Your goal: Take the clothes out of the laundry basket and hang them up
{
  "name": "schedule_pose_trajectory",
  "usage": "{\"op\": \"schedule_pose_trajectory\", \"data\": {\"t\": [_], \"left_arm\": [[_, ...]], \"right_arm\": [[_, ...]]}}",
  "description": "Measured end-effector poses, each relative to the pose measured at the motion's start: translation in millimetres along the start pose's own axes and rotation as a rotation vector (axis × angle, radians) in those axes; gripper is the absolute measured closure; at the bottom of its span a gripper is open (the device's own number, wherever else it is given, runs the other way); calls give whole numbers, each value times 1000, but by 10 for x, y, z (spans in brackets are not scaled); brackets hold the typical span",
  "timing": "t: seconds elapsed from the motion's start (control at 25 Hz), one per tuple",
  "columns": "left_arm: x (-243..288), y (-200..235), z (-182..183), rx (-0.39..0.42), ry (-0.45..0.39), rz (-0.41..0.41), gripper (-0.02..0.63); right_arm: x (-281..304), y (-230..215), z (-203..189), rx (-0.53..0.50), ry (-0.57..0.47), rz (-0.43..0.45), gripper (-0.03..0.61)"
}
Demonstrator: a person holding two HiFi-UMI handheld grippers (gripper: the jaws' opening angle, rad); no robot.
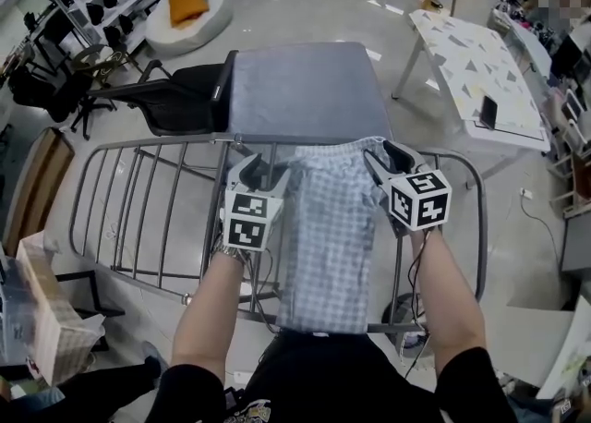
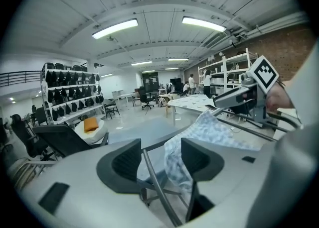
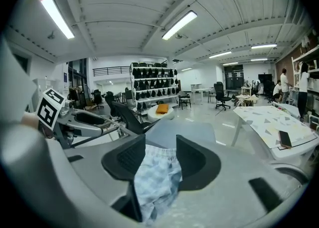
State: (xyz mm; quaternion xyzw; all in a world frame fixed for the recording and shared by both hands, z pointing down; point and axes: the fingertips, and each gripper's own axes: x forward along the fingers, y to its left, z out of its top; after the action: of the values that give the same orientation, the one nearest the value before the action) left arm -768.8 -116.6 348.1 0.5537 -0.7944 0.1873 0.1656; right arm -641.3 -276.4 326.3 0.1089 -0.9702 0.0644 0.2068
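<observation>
A blue-and-white checked garment (image 1: 328, 236) hangs draped over the far rails of a grey metal drying rack (image 1: 138, 199) in front of me. My left gripper (image 1: 261, 170) stands at the garment's top left corner. In the left gripper view it (image 2: 160, 160) is open, with a rack rod (image 2: 157, 182) running between the jaws and the cloth (image 2: 209, 127) beside the right-hand finger. My right gripper (image 1: 386, 161) is at the top right corner. In the right gripper view it (image 3: 159, 160) has the cloth (image 3: 157, 182) bunched between both pads.
Beyond the rack stands a grey padded table (image 1: 309, 89), with a black office chair (image 1: 175, 102) to its left. A white patterned table (image 1: 476, 66) is at the right. A cardboard box (image 1: 46, 320) sits on the floor at my left.
</observation>
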Motion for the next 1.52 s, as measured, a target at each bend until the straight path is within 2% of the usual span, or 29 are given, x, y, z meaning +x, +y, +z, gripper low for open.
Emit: {"op": "schedule_pose_trajectory", "data": {"t": [0.2,0.36,0.48,0.56,0.68,0.88,1.12,1.32,1.52], "left_arm": [[-223,-197,126,-45,-30,0,385],[-397,-341,229,-57,-69,33,445],[-544,-478,327,-56,-103,63,508],[-666,-569,387,-62,-121,86,566],[-852,-708,430,-69,-141,109,598],[-1178,-864,366,-73,-141,151,601],[-1561,-843,282,-89,-150,176,601],[-1789,-833,136,-86,-167,167,601],[-2131,-712,-44,-86,-169,148,601]], "right_arm": [[-218,110,67,-10,-42,41,395],[-431,224,140,-25,-87,95,472],[-598,285,175,-37,-119,140,572],[-699,327,200,-47,-141,170,572],[-834,413,231,-52,-169,221,574],[-971,617,230,-52,-189,297,574],[-1034,964,211,-47,-188,357,574],[-1069,1232,145,-49,-188,370,574],[-1177,1602,87,-39,-183,345,574]]}}
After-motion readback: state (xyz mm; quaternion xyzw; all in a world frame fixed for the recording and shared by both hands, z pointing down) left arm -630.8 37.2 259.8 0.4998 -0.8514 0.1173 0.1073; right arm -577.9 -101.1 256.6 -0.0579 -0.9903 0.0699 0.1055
